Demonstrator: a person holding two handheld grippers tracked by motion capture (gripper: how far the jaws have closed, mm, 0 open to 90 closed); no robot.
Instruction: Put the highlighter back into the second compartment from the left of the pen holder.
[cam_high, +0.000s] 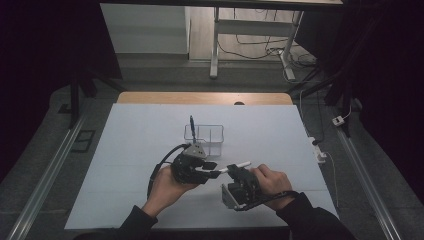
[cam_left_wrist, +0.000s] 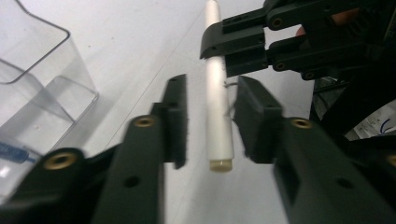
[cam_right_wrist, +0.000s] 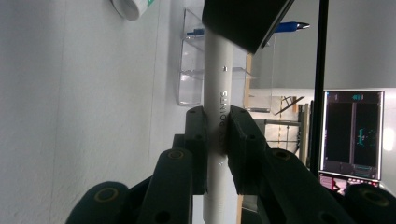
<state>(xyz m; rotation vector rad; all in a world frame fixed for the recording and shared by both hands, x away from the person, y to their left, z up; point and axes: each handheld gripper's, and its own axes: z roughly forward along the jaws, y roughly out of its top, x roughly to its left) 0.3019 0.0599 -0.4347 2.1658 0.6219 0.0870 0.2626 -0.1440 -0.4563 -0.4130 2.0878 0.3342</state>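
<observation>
A person sits at a white tabletop, holding a two-fingered gripper in each hand, with both grippers meeting near the middle of the surface. Between them is a white pen, a slim pale tube held off the tabletop and passing from one gripper to the other.

The right gripper has its black fingers clamped on the pen's barrel, one on each side, pressing against it. Faint grey lettering runs along the barrel just above the grip. In the high view, the pen's far end pokes out past the right gripper, slanting up and to the right.

The left gripper has its fingers apart. The lower end of the pen hangs between them, with a visible gap on both sides, so they do not press on it. In the high view the left gripper points to the right, toward the other gripper.

Just beyond the grippers stands a clear plastic organiser with compartments. A blue pen stands upright in its left compartment.
</observation>
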